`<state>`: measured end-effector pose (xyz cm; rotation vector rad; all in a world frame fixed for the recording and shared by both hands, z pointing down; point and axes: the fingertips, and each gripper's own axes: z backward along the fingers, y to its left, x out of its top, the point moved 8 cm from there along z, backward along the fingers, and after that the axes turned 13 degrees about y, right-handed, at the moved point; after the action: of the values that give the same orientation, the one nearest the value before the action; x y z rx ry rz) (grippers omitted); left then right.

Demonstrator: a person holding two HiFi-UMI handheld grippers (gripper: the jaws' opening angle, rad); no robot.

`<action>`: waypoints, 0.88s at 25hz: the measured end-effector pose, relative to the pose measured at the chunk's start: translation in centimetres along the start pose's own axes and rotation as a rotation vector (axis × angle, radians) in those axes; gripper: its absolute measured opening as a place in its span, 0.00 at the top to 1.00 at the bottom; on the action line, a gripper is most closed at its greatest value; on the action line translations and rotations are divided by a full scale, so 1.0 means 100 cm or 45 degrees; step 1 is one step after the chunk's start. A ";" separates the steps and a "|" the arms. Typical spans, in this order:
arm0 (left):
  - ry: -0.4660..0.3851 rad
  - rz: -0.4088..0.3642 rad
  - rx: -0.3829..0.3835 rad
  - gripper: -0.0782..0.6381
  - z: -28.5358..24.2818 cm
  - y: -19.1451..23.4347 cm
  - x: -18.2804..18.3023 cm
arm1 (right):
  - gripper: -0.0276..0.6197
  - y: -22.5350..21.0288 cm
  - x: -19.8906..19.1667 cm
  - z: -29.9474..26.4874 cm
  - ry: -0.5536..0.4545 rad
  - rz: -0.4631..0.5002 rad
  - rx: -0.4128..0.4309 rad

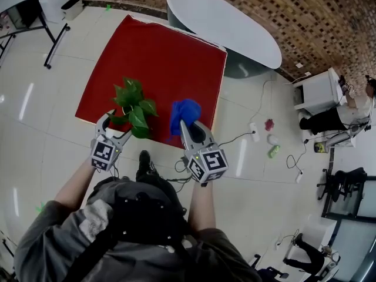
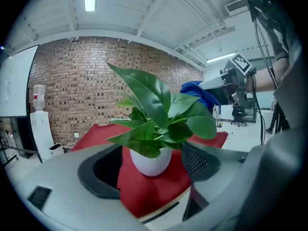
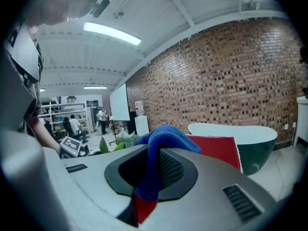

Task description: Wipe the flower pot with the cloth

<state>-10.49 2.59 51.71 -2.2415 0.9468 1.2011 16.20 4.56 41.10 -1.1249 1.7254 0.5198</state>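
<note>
Readying the wipe seems the step in hand: the white flower pot (image 2: 150, 160) stands between the spread jaws of the left gripper (image 1: 116, 128), neither pad pressing it, while the right gripper (image 1: 191, 128) is clenched on the blue cloth (image 3: 161, 143), off to the pot's side. Next, I judge, the left jaws must steady the pot and the cloth must reach it under the leaves (image 1: 134, 106). Beneath the jaws lies a red mat (image 1: 158, 57) on glossy floor tiles (image 1: 47, 128), a brick wall (image 1: 282, 4) beyond.
</note>
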 end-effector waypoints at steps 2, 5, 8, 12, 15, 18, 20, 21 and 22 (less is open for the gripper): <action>-0.009 -0.006 -0.023 0.34 -0.011 0.001 -0.001 | 0.87 -0.011 -0.008 -0.020 0.056 -0.005 0.055; 0.006 -0.031 -0.048 0.30 -0.028 0.000 -0.007 | 0.87 -0.025 -0.024 -0.050 0.136 -0.001 0.137; 0.029 -0.043 -0.048 0.30 -0.042 0.001 -0.009 | 0.87 -0.037 -0.033 -0.081 0.199 0.017 0.239; 0.047 -0.065 -0.034 0.30 -0.054 0.003 -0.007 | 0.87 -0.048 -0.039 -0.125 0.262 0.023 0.408; 0.060 -0.068 -0.028 0.30 -0.071 0.014 0.007 | 0.87 -0.055 -0.035 -0.161 0.319 0.045 0.566; 0.075 -0.084 -0.044 0.29 -0.089 0.031 0.022 | 0.87 -0.058 -0.025 -0.191 0.354 0.061 0.661; 0.083 -0.098 -0.054 0.30 -0.092 0.037 0.022 | 0.87 -0.056 -0.027 -0.199 0.362 0.049 0.679; 0.087 -0.104 -0.060 0.30 -0.091 0.037 0.021 | 0.87 -0.053 -0.029 -0.200 0.364 0.041 0.687; 0.090 -0.110 -0.067 0.30 -0.091 0.038 0.020 | 0.87 -0.051 -0.029 -0.201 0.366 0.033 0.696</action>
<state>-7.50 -6.53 54.67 -2.3552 0.8445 1.1279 10.98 -11.69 53.18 -0.8054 1.9664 -0.1129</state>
